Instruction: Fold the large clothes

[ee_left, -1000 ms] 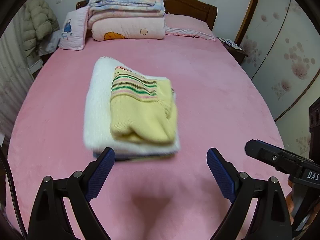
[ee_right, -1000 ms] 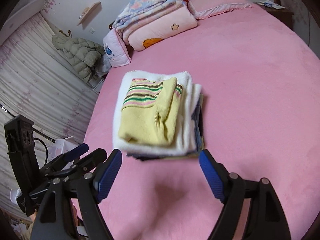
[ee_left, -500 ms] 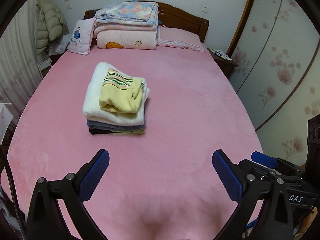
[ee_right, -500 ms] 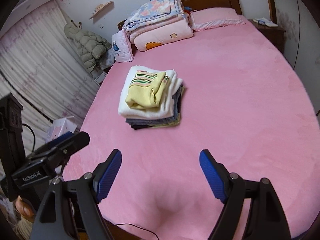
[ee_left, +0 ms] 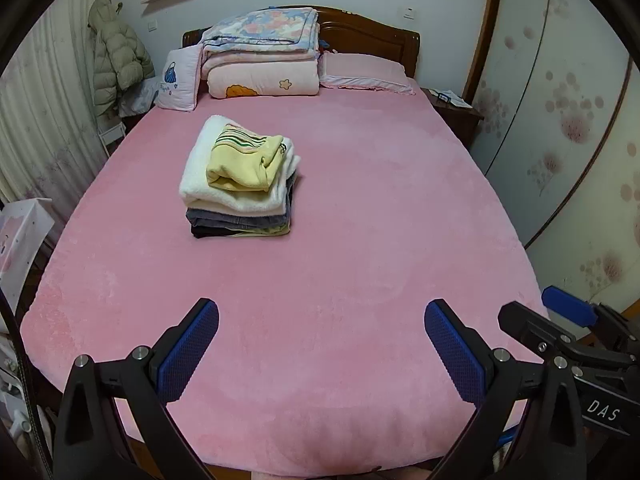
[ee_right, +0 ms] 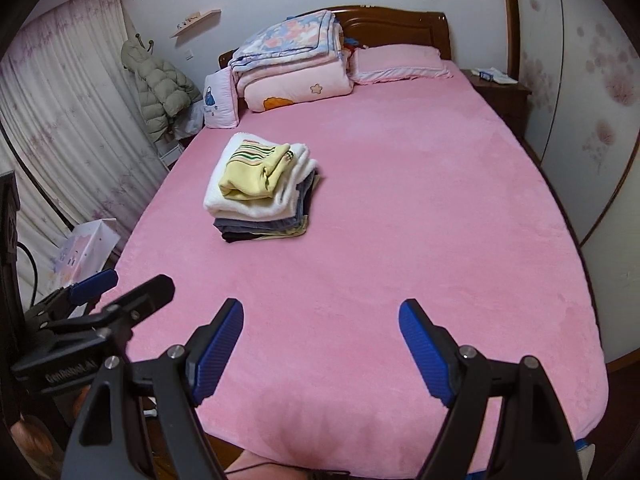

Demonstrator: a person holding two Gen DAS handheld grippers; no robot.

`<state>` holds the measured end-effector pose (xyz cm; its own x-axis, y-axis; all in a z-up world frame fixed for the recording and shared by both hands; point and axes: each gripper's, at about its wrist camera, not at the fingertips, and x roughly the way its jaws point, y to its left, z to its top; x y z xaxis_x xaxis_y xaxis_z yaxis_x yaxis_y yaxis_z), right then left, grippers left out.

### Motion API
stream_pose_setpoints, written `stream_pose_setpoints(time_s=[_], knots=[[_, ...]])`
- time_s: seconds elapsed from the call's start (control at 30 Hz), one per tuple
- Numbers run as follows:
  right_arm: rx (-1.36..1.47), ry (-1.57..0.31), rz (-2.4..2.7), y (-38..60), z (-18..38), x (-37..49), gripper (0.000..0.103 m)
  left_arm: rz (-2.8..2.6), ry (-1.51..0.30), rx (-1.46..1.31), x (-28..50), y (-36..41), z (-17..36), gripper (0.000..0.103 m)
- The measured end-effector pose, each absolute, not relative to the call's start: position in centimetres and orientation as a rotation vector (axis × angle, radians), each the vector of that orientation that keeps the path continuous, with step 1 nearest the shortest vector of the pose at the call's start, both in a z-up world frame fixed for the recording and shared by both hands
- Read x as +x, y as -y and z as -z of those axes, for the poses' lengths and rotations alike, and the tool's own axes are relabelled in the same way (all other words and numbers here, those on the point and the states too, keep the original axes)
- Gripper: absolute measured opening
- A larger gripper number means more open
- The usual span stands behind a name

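Pink bed (ee_left: pixel 360 240), quilts (ee_left: pixel 260 56) beyond stack (ee_left: pixel 240 176)

This is a bedroom in a home. A wide bed (ee_left: pixel 360 264) with a pink cover and a wooden headboard (ee_left: pixel 368 36) fills it, with quilts (ee_left: pixel 260 52) and a pillow (ee_left: pixel 364 74) piled at its head, a nightstand (ee_left: pixel 454 112) beside it, and a puffy coat (ee_left: pixel 116 60) hanging by the curtains (ee_right: pixel 60 120).

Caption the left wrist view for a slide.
Open left gripper above the pink bed, facing the stack of folded clothes.
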<state>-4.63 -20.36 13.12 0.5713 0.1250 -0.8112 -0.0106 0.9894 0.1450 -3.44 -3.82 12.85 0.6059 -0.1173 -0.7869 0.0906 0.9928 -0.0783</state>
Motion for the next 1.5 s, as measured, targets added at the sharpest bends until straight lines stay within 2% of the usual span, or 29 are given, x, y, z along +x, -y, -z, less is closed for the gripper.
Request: stream_pose_setpoints(time_s=[0.4, 1.5], knots=[[0.058, -0.899, -0.028, 21.0, -13.4, -7.0, 0.081, 0.087, -0.934, -0.031, -4.6, 4.6, -12.5, 0.102], [0.099, -0.966, -0.006, 21.4, -11.9, -7.0, 0.081, 0.068, -0.981, 0.006, -4.3, 4.6, -11.6, 0.102]])
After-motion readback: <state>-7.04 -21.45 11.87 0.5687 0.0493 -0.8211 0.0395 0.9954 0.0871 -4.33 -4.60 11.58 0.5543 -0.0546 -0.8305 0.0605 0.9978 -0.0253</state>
